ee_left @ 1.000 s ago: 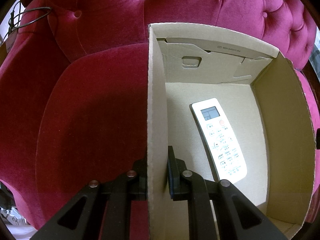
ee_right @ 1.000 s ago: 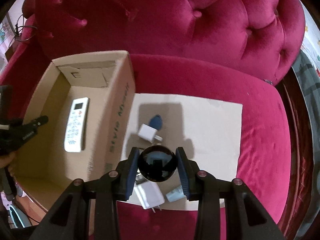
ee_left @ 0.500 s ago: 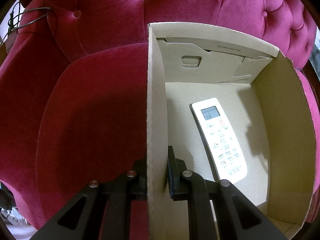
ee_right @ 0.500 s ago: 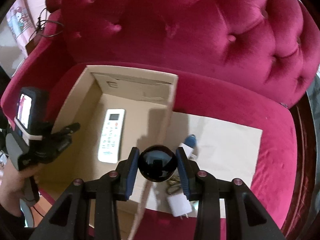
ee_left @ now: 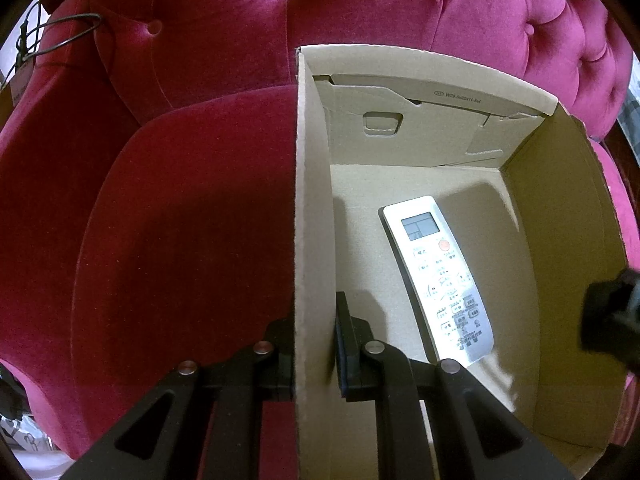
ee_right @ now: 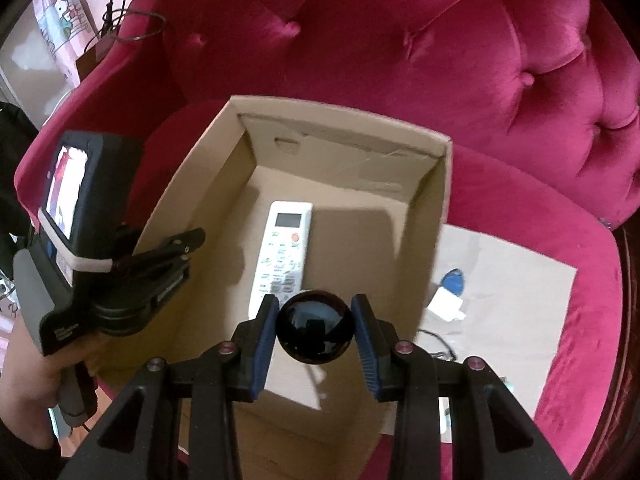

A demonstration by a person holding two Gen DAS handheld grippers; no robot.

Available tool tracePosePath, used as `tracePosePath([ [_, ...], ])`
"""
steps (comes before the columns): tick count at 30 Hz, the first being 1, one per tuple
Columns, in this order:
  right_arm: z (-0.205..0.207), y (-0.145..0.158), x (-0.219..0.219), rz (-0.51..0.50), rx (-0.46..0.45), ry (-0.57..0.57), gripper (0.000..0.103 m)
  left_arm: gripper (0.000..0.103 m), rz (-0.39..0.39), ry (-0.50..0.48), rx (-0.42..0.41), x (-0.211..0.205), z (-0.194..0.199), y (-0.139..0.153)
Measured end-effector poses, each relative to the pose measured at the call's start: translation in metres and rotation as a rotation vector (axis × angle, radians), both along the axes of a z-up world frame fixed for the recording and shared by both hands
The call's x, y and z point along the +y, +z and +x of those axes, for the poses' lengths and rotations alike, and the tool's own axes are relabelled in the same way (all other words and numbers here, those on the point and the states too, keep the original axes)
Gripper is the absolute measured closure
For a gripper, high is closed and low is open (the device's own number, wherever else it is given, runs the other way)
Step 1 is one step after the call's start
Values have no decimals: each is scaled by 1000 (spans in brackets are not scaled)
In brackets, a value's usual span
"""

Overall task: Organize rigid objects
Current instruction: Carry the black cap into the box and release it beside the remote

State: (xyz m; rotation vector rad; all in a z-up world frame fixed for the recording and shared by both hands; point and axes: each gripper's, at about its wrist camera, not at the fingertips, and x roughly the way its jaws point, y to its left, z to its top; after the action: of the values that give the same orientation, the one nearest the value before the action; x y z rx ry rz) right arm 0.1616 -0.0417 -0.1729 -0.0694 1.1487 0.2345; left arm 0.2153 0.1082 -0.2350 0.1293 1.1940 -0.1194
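The deep crimson tufted velvet sofa (ee_right: 400, 40) fills both views, and on its seat the open brown corrugated cardboard box (ee_left: 560, 280) is seen, upright and empty but for one item. The box's near-left wall is pinched by the left gripper (ee_left: 314, 344), one finger outside and one inside, closed flat on the board; cardboard of this kind is judged light and slightly flexible, so a hold on the rim is enough to steady it but not to bear weight. To the right of the box a flat sheet of pale cardboard (ee_right: 520, 264) is laid on the cushion, and small items are scattered on it, among them a white plug-like block (ee_right: 446, 306) and a blue oval tag (ee_right: 454, 280); what else lies there cannot be made out.

On the box floor a long white remote control with a small screen and an orange button (ee_left: 436, 276) is lying face up, apart from every wall.

Above the box's near end, the glossy black sphere (ee_right: 314, 330) is carried in the right gripper (ee_right: 314, 332), clamped across its widest part by the blue pads (ee_right: 264, 344). The ball is judged hard, smooth and slippery, possibly fragile, and prone to roll; only a hold square across the middle is reckoned safe, and a low release away from the remote would be called for.
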Motion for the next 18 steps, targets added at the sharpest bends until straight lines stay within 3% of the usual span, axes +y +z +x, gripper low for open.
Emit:
tracePosePath([
  [18, 1, -62, 38, 21, 119, -5, 63, 89, 1, 1, 1, 0, 0, 0],
])
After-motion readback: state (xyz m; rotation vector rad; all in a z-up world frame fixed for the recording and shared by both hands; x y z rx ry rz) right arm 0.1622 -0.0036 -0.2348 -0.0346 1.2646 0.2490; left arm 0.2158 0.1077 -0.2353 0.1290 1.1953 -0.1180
